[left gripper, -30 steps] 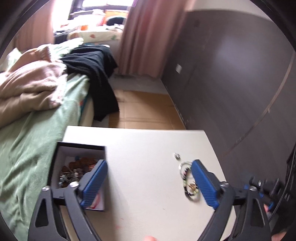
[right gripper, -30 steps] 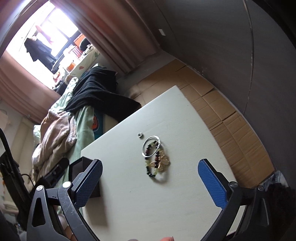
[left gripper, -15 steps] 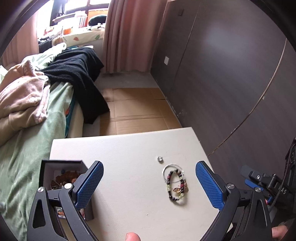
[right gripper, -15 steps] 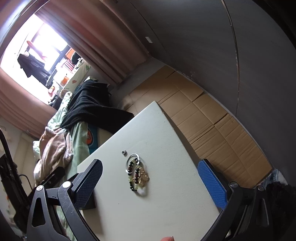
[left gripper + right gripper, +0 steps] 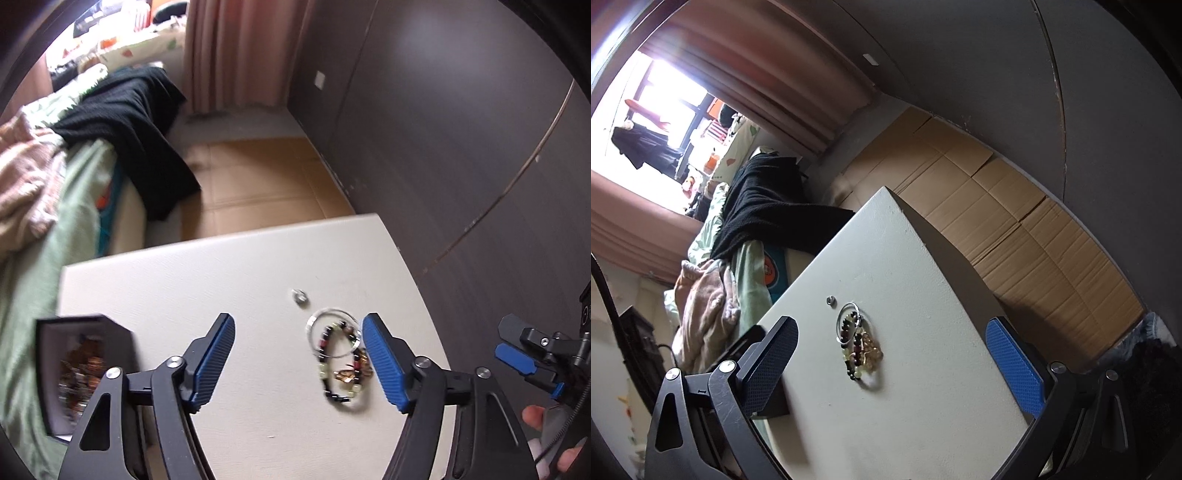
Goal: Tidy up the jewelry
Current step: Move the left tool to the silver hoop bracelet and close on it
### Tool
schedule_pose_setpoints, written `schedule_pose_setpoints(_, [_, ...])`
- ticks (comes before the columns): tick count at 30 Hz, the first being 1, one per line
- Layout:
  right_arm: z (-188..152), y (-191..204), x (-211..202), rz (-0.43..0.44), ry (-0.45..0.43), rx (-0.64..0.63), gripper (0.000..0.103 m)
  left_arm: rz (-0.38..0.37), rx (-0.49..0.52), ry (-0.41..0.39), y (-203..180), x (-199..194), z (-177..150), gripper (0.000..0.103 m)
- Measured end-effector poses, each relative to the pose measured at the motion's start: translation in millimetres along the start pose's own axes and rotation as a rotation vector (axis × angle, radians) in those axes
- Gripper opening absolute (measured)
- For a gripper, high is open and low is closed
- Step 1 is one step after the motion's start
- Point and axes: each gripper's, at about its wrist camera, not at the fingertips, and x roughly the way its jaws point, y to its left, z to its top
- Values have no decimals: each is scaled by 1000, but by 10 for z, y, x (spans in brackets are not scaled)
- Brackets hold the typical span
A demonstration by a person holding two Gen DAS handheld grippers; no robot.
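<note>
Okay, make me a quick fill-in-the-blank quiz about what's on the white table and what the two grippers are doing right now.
1. The fingers of both the left gripper and the right gripper are ____, holding nothing.
2. The beaded bracelet overlaps a thin ____ hoop on the table.
3. The small ring lies apart from the pile, nearer the table's ____ edge.
4. The black jewelry box already holds ____.

Missing words: open; silver; far; jewelry
</note>
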Motion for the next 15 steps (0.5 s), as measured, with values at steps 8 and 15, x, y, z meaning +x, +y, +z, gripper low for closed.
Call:
schedule_pose_setpoints(8, [77, -185, -106, -27, -29, 57, 103, -66, 33, 86, -254, 447, -124, 70])
schedule_pose_setpoints(15, [107, -342, -109, -17, -18, 118, 103, -50, -3, 91, -269, 600, -124, 79])
